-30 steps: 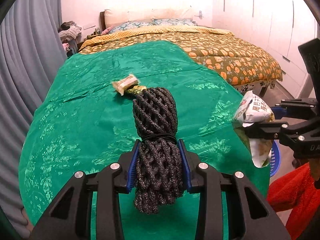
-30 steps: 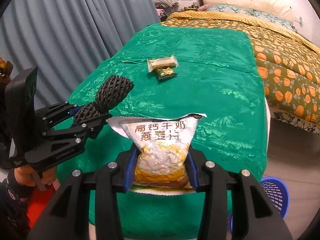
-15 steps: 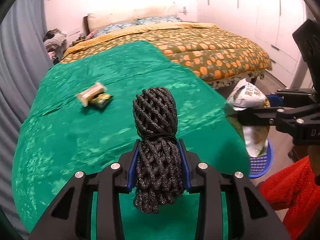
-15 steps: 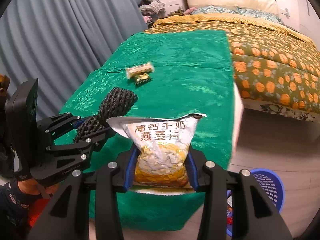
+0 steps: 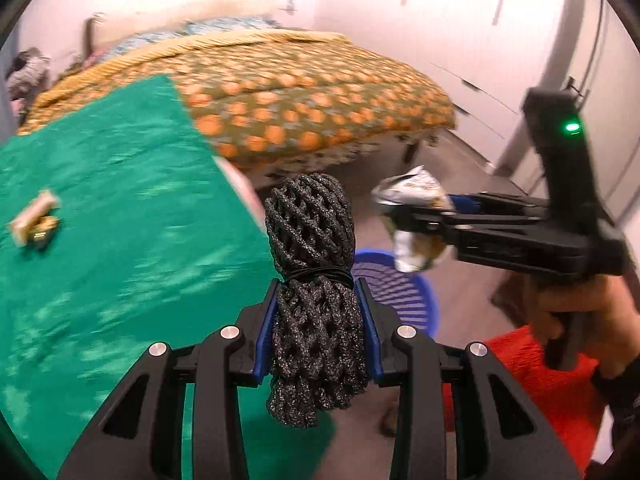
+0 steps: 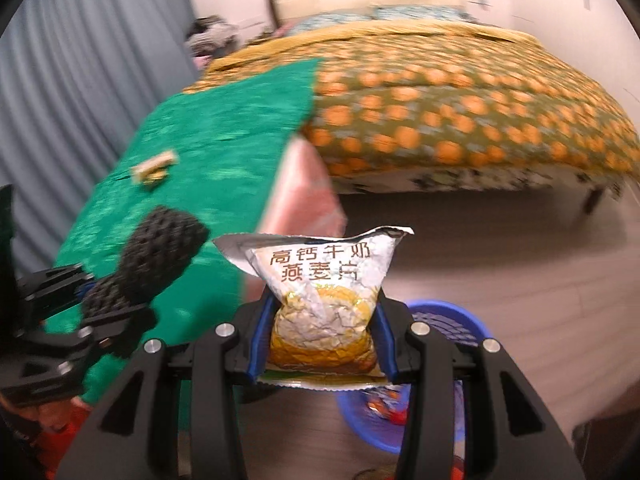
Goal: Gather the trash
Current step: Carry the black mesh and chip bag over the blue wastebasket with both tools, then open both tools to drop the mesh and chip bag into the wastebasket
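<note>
a bundled black foam net [image 5: 316, 296] is clamped in the left gripper [image 5: 318, 334] and an oatmeal packet [image 6: 326, 304] in the right gripper [image 6: 320, 340], both held near the blue basket [image 6: 452, 324] at lower centre, apparently for dropping in.

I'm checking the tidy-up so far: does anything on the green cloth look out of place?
Yes: two small snack wrappers, one pale, one gold, lie together on the green patterned cloth, uncollected. The blue plastic basket stands on the floor beside the cloth's edge.

text: 高钙牛奶 燕麦片 | on: snack bag [image 6: 324, 280] | ink: brown on silver
</note>
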